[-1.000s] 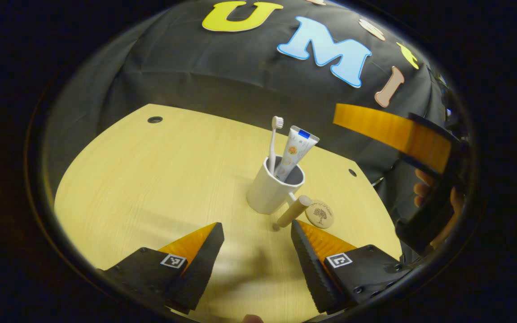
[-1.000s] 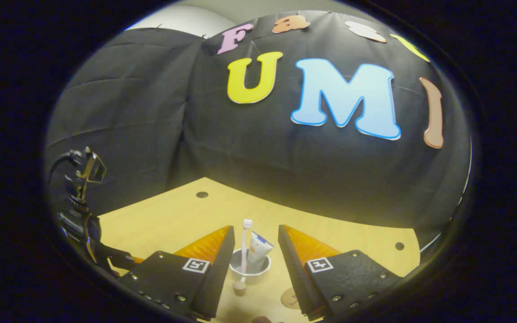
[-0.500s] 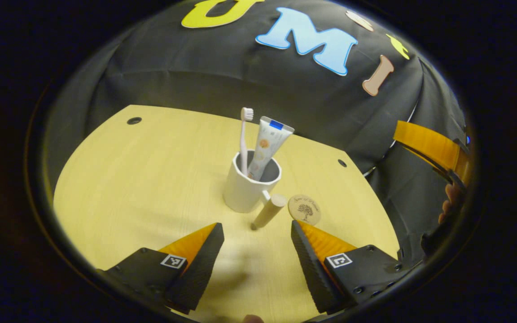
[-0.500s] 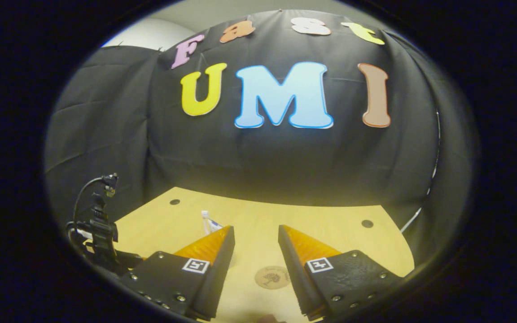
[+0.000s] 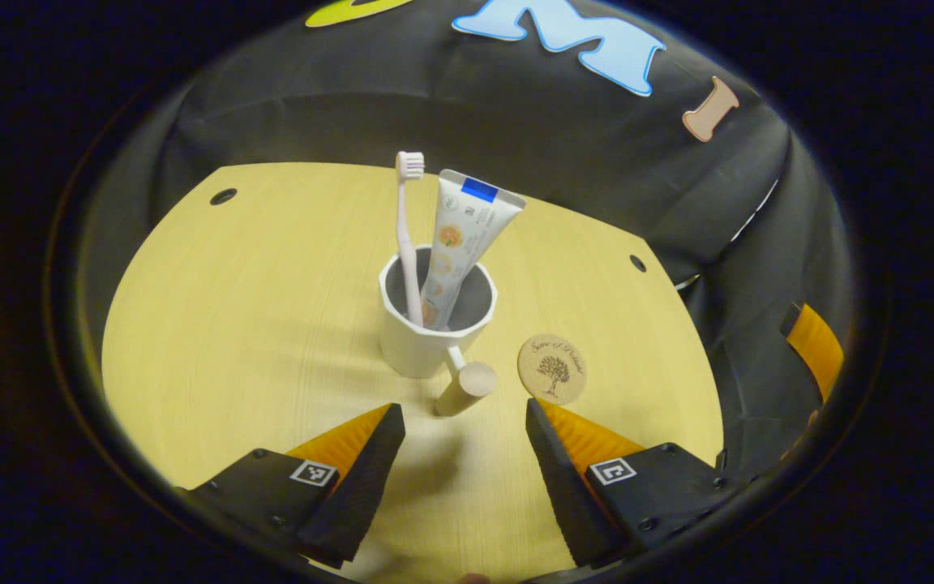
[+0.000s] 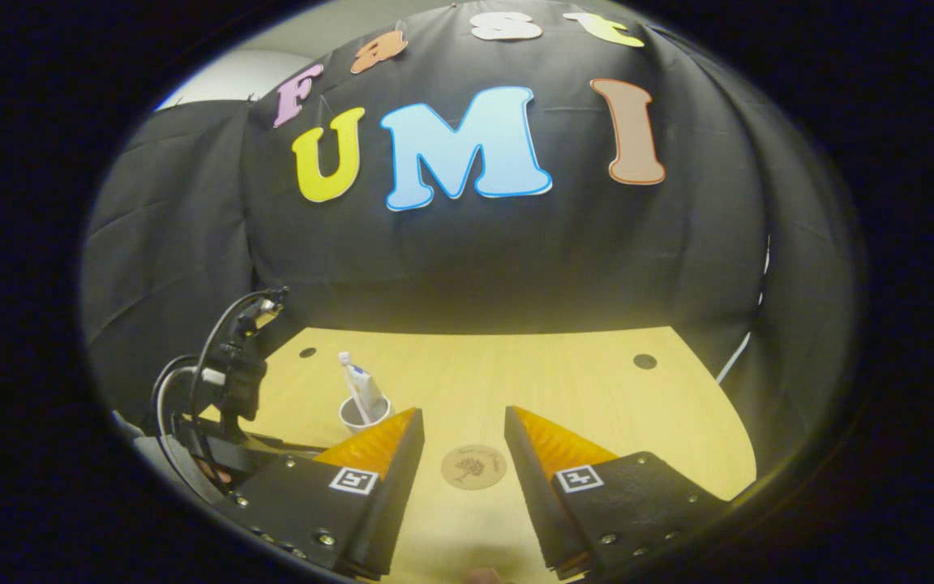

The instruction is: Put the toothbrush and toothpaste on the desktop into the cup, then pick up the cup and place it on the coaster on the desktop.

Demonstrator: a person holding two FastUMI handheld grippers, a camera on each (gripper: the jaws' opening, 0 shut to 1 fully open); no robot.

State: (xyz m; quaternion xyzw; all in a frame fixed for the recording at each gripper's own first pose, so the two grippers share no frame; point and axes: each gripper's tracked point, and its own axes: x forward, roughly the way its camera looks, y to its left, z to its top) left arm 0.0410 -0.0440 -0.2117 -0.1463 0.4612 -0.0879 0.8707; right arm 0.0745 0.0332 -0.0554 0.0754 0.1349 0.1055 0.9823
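Pale wood desk [image 5: 232, 324] with small dark holes [image 5: 223, 196], black cloth wall behind. At frame centre in the left gripper view, white cup [image 5: 418, 349] holding toothbrush [image 5: 407, 227] and toothpaste [image 5: 463, 235], wooden handle toward the camera; coaster [image 5: 552, 368] just right of it (bare). Left gripper [image 5: 463, 454] spread wide, empty, nearer the cup than a second ago. Right gripper [image 6: 463, 462] likewise apart, swung off the cup, coaster now between its fingers.

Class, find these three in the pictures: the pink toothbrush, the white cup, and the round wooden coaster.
Pink toothbrush [image 5: 404, 235], left gripper view: on its handle above the cup rim.
White cup [image 5: 414, 349], left gripper view: on its outer wall.
Round wooden coaster [image 6: 473, 466], right gripper view: on its centre.
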